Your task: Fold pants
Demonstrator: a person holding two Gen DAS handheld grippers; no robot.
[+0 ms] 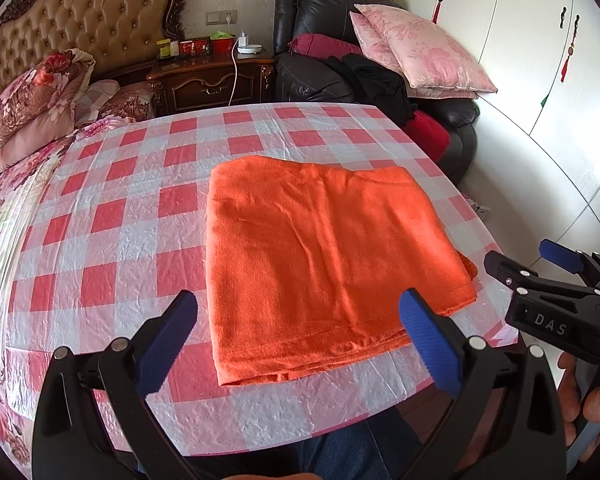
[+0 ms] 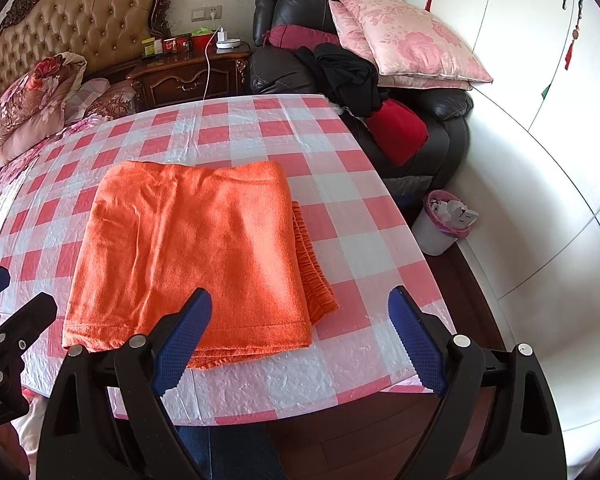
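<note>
Both of my grippers, left gripper (image 1: 298, 340) and right gripper (image 2: 300, 338), hang wide apart and empty above the near table edge. Orange pants (image 2: 188, 256) lie folded into a flat rectangle on the checked tablecloth (image 2: 364, 248); folding looks nearly finished.

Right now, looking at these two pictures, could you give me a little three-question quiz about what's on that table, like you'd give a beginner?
1. True or false: the orange pants lie folded on the checked tablecloth, with neither gripper touching them.
2. Multiple choice: where does the gathered waistband stick out from under the top layer in the right wrist view? A) left side B) right side C) far edge
3. Fill in: both the left gripper and the right gripper have their jaws ____.

Key: 1 true; 2 B; 3 open
</note>
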